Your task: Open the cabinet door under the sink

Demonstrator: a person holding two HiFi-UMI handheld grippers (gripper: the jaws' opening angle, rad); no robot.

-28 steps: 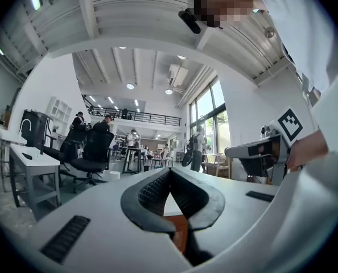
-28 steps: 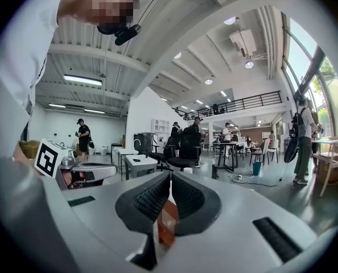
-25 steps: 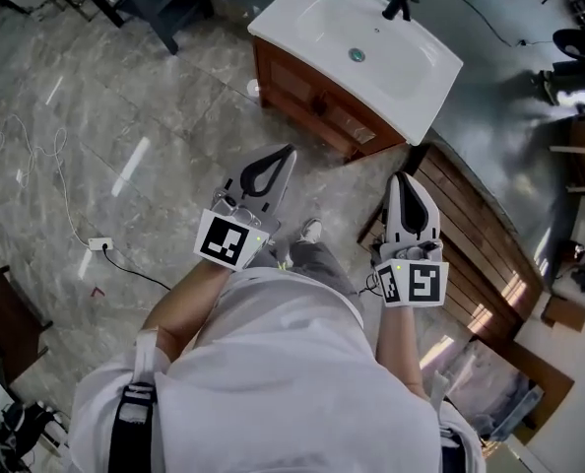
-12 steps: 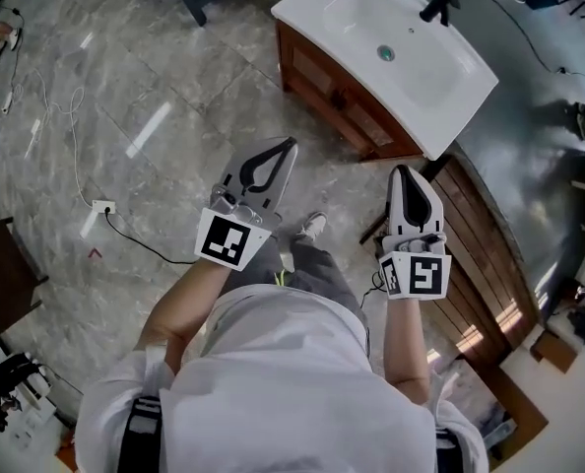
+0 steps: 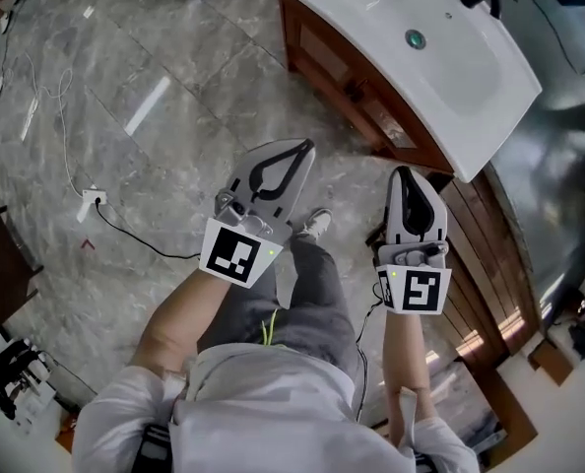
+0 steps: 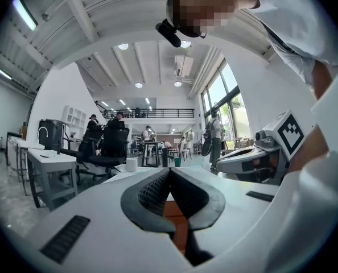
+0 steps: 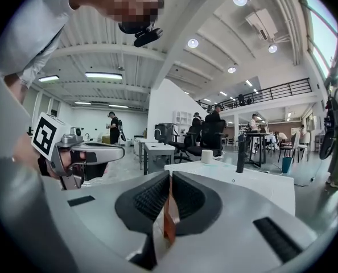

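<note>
1. Brown wooden cabinet door (image 5: 357, 92) sits under the white sink (image 5: 425, 62), far ahead of both grippers and apart from them.
2. Left gripper (image 5: 307, 147) and right gripper (image 5: 402, 172): jaws closed, holding nothing.
3. Right gripper appears nearer.

1. The cabinet door (image 5: 324, 55) is reddish-brown panelled wood, shut flush in the cabinet front and standing upright on the floor.
2. The sink (image 5: 347, 13) is a white rectangular basin, sitting directly on top of the cabinet and overhanging it.
</note>
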